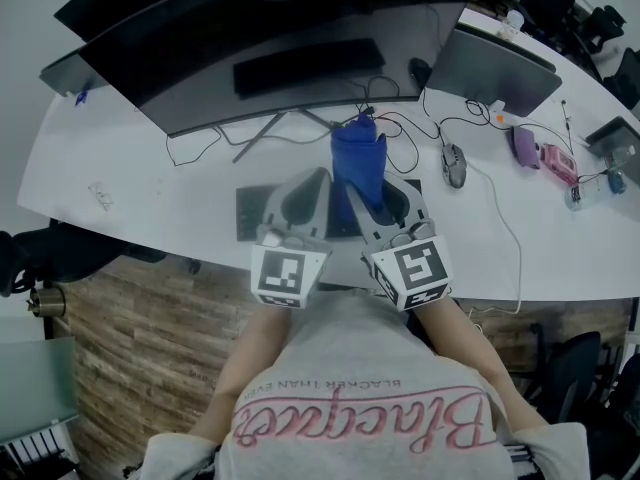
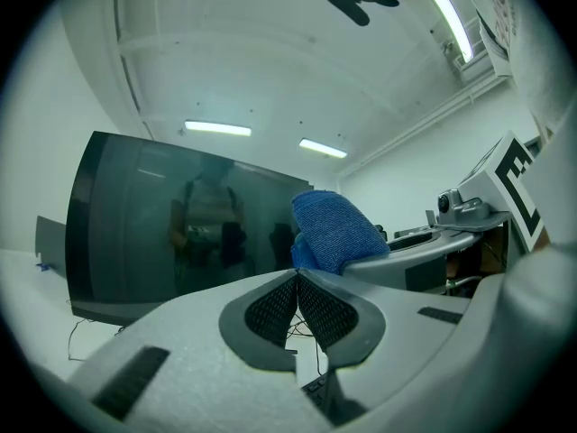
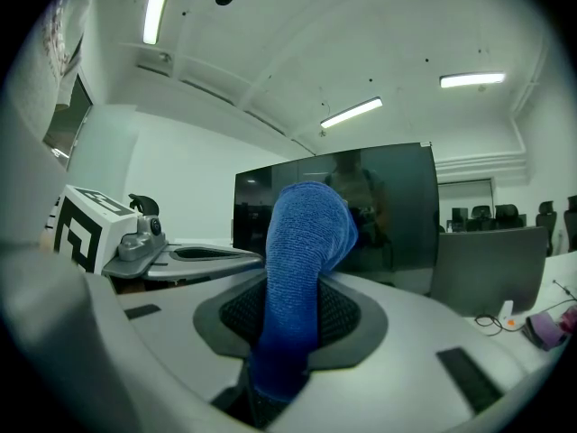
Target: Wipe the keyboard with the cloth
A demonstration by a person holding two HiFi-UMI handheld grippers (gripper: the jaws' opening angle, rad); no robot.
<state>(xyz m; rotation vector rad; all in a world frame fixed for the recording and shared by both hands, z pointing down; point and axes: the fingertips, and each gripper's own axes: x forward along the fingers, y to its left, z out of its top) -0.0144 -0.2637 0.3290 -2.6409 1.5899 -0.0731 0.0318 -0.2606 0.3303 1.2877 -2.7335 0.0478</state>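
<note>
The blue cloth (image 1: 358, 160) stands up out of my right gripper (image 1: 362, 198), which is shut on it; in the right gripper view the cloth (image 3: 302, 269) fills the gap between the mesh pads. My left gripper (image 1: 317, 180) is held right beside it, shut with nothing in it, its pads (image 2: 270, 309) meeting at the tip. Both are raised in front of my chest. The dark keyboard (image 1: 249, 214) lies on the white desk (image 1: 130, 178) below and beyond them, mostly hidden by the grippers. The cloth (image 2: 334, 228) also shows in the left gripper view.
A wide curved monitor (image 1: 270, 38) stands behind the keyboard on a thin-legged stand. A mouse (image 1: 454, 164) with its cable lies to the right, then a laptop (image 1: 495, 68) and small pink and purple items (image 1: 556, 160). The desk's near edge runs under the grippers.
</note>
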